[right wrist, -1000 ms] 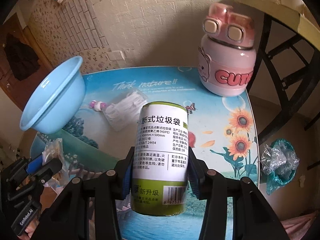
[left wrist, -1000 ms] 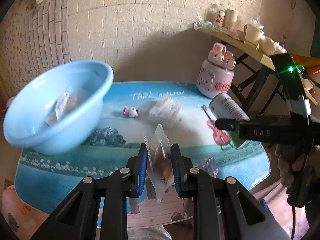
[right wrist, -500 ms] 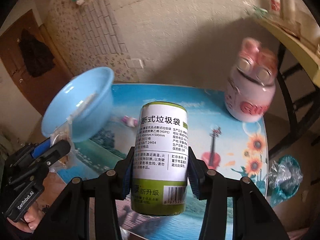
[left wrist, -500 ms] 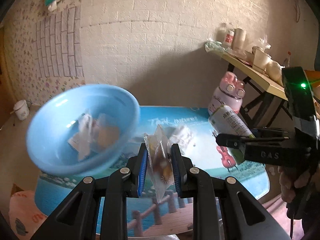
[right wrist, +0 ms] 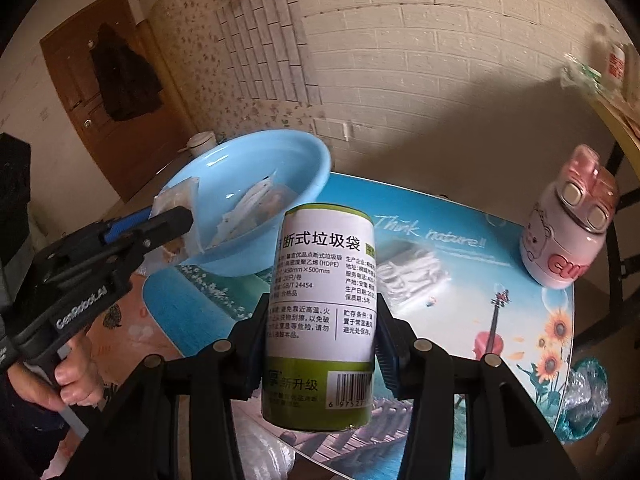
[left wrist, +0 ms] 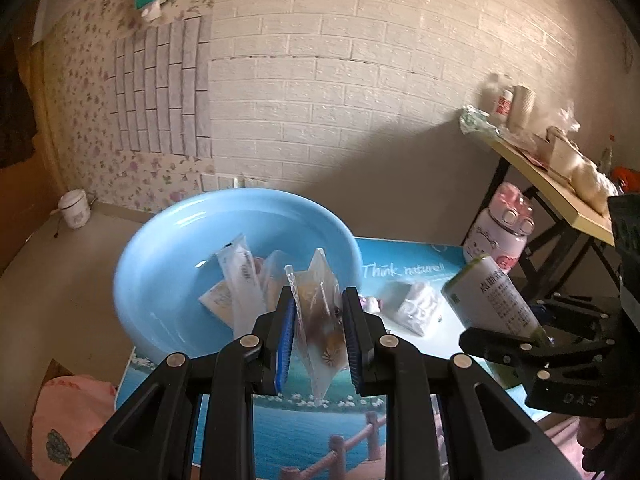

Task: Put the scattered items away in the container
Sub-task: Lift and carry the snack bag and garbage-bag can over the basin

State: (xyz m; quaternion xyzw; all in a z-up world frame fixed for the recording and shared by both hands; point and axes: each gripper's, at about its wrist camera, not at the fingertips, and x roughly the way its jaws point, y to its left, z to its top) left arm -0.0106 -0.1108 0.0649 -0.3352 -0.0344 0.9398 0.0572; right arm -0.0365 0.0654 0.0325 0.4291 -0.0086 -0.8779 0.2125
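One blue basin holds about three sachets (they overlap). The left gripper pinches one clear snack packet near its rim. Right of it, the right gripper clasps one bin-bag roll above the table.

Ahead of me I see a white brick-pattern wall, with floral wallpaper to its left and a grey brick-pattern patch set into it. A brown wooden door stands further left, a dark coat hanging on it. The table wears a printed scenery mat. At right a cluttered wooden shelf sits on black legs. Light falls across the wall, leaving a shadow below.
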